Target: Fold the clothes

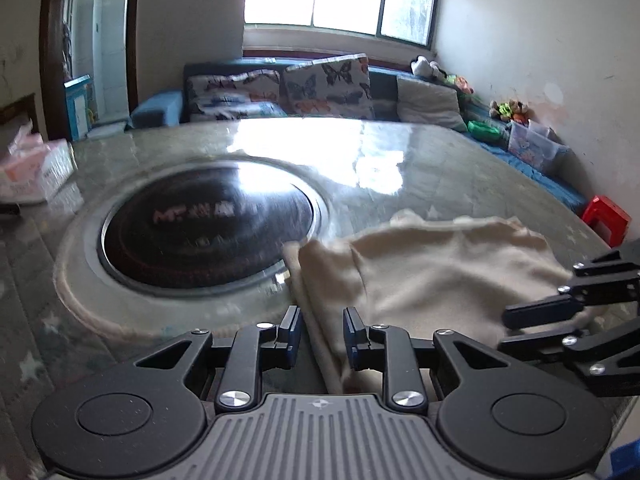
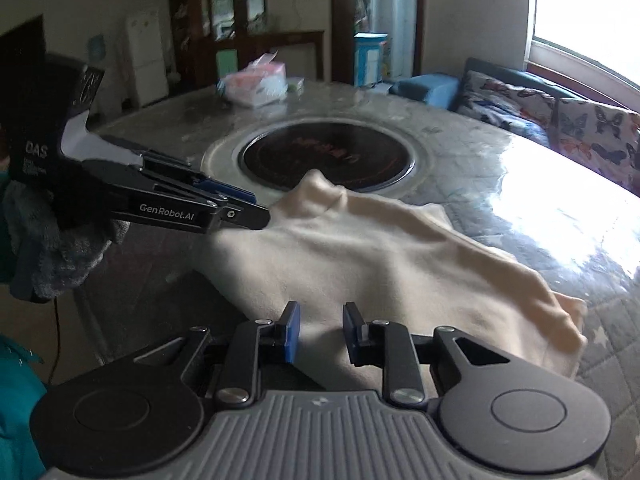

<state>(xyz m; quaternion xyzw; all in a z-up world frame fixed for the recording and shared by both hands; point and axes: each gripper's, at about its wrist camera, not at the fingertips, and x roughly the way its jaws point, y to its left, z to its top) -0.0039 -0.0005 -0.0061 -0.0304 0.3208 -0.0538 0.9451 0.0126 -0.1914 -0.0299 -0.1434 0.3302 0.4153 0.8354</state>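
Note:
A cream garment (image 1: 440, 272) (image 2: 380, 256) lies crumpled on the round table (image 1: 440, 160) (image 2: 480, 168), with one corner reaching the black hob (image 1: 208, 232) (image 2: 328, 156) sunk in the table's middle. My left gripper (image 1: 322, 334) (image 2: 262, 216) hovers at the garment's left edge. Its jaws stand a little apart, and the edge runs through the gap with a strip of table showing beside it. My right gripper (image 2: 322, 332) (image 1: 506, 328) sits low over the garment's near side. A narrow gap separates its jaws, and the cloth lies under them.
A pink tissue box (image 1: 36, 172) (image 2: 256, 84) stands on the table's far left side. A sofa with butterfly cushions (image 1: 320, 84) runs under the window. A red stool (image 1: 606, 216) sits beyond the table's right edge. A grey fuzzy sleeve (image 2: 60, 256) holds the left gripper.

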